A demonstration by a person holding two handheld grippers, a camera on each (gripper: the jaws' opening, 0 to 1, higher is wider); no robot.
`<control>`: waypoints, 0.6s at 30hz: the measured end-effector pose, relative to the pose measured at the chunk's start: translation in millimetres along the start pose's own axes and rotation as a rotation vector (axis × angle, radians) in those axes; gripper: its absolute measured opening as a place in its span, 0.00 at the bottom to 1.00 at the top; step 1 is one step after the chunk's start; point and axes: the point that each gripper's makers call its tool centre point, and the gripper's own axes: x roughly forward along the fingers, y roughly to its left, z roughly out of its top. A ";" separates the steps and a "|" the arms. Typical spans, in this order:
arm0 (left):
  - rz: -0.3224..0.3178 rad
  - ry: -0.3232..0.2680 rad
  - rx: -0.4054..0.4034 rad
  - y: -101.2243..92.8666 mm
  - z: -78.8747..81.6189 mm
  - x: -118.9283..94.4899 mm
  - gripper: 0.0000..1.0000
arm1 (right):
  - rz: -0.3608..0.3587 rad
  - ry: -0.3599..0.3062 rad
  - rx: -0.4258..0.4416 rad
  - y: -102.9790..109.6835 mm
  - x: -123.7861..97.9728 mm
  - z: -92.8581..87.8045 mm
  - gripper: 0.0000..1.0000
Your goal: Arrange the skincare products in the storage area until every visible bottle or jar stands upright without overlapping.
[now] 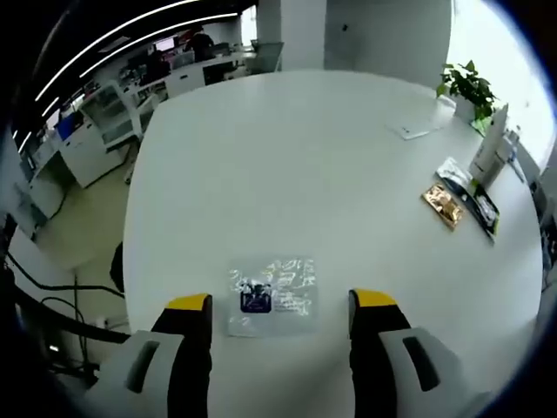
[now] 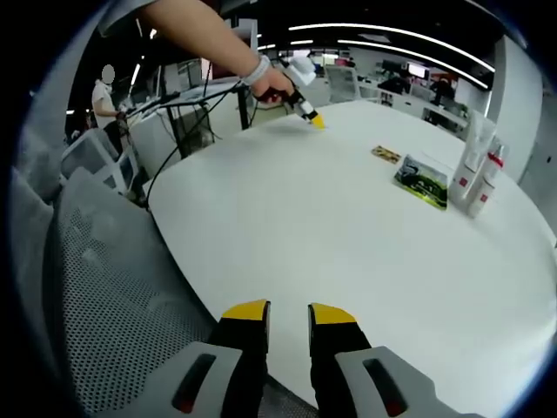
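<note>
Left gripper (image 1: pixel 280 300) is sitting wide open with nothing in it, a flat crinkly clear sachet (image 1: pixel 271 296) lying right between its yellow tips at lower centre. Right gripper (image 2: pixel 288 311) is hanging narrow and empty over the glossy white table (image 2: pixel 365 244). Upright white tubes (image 2: pixel 477 165) are standing way off at right, beside flat foil packets (image 2: pixel 421 179), so right's probably nearer

Table (image 1: pixel 305 165): smooth matt white top. Clear glossy plastic sachet (image 1: pixel 271 296), crinkled, lying between the left gripper (image 1: pixel 278 305) fingers. Far right of those fingers, a shiny gold foil packet (image 1: pixel 442 205). Right gripper (image 2: pixel 288 315): matt yellow tips, smooth pale plastic body. Left of its fingers, grey mesh chair (image 2: pixel 113 287). White tubes (image 2: pixel 477 170) ahead-right: smooth plastic.
</note>
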 end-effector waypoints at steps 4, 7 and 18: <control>-0.016 -0.018 0.013 -3.6 4.1 -3.6 0.54 | 0.001 0.001 -0.003 0.3 0.0 -0.2 0.11; -0.020 -0.019 0.001 -2.9 2.6 -6.5 0.51 | 0.004 0.003 -0.002 0.7 0.0 -0.3 0.11; 0.002 0.001 -0.020 -4.9 -0.7 -12.5 0.37 | 0.001 0.002 -0.006 0.2 -0.3 0.0 0.10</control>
